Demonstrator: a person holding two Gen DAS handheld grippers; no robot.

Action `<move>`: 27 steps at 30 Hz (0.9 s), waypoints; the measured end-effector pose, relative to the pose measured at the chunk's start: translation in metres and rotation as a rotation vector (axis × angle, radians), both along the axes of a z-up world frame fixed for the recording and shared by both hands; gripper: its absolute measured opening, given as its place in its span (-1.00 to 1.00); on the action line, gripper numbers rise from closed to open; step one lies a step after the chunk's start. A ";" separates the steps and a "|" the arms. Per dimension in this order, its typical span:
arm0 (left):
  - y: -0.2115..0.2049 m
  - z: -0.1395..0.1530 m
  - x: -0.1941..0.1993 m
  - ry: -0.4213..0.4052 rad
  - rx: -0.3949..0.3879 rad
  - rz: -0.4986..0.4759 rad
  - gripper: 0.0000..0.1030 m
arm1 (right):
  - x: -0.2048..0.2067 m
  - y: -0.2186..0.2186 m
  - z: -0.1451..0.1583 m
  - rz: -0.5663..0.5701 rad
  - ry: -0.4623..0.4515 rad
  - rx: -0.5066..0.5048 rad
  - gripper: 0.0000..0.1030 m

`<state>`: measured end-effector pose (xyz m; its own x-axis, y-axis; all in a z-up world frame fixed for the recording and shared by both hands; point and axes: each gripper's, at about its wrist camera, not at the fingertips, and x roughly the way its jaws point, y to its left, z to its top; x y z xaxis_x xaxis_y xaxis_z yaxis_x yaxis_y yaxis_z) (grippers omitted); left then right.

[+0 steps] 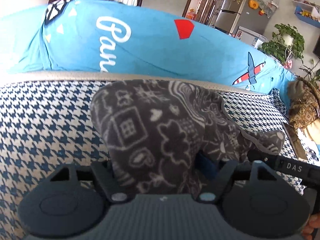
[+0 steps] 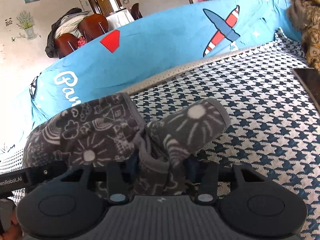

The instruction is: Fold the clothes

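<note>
A grey fleece garment [image 1: 152,128] with white doodle prints is bunched up over the houndstooth cushion [image 1: 44,124]. My left gripper [image 1: 160,172] is shut on a thick fold of it, which hides the fingertips. In the right wrist view the same garment [image 2: 96,134] hangs in a heap, with a sleeve or leg tube [image 2: 196,128] sticking out to the right. My right gripper [image 2: 158,172] is shut on its hemmed edge. The other gripper's black arm shows at the edge of each view.
A blue printed cover [image 1: 140,46] drapes the sofa back behind the houndstooth seat [image 2: 250,120]. A brown patterned fur-trimmed item [image 2: 308,26] lies at the right end, with a dark flat board [image 2: 310,84] next to it. Chairs, a fridge and plants stand beyond.
</note>
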<state>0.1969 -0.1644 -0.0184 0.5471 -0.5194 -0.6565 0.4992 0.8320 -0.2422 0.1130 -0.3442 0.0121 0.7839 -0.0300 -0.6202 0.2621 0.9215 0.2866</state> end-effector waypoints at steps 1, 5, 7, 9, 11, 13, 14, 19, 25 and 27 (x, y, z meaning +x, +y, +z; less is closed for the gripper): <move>0.001 0.002 -0.003 -0.013 0.007 0.002 0.39 | -0.001 0.002 0.002 0.004 -0.006 -0.009 -0.18; 0.003 0.012 -0.013 -0.066 0.033 0.008 0.35 | -0.004 0.008 0.010 0.033 -0.035 -0.027 -0.25; 0.012 0.017 -0.015 -0.082 0.044 0.025 0.35 | -0.002 0.012 0.013 0.055 -0.047 -0.017 -0.26; 0.023 0.023 -0.017 -0.095 0.055 0.045 0.35 | 0.001 0.019 0.015 0.079 -0.054 -0.006 -0.26; 0.034 0.029 -0.018 -0.107 0.066 0.066 0.35 | 0.004 0.026 0.017 0.105 -0.062 0.005 -0.26; 0.044 0.034 -0.020 -0.120 0.077 0.086 0.35 | 0.006 0.036 0.019 0.135 -0.073 0.016 -0.26; 0.050 0.037 -0.020 -0.127 0.082 0.096 0.35 | 0.007 0.042 0.020 0.149 -0.078 0.024 -0.26; 0.089 0.044 -0.025 -0.137 0.112 0.161 0.35 | 0.015 0.077 0.020 0.216 -0.088 0.043 -0.26; 0.140 0.046 -0.039 -0.119 0.141 0.265 0.35 | 0.023 0.125 0.015 0.323 -0.088 0.055 -0.26; 0.155 0.048 -0.045 -0.125 0.150 0.295 0.35 | 0.022 0.142 0.014 0.365 -0.096 0.047 -0.26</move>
<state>0.1521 -0.0093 0.0293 0.7401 -0.2297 -0.6321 0.2499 0.9665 -0.0586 0.1348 -0.2027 0.0262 0.7925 0.2882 -0.5374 -0.1108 0.9346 0.3379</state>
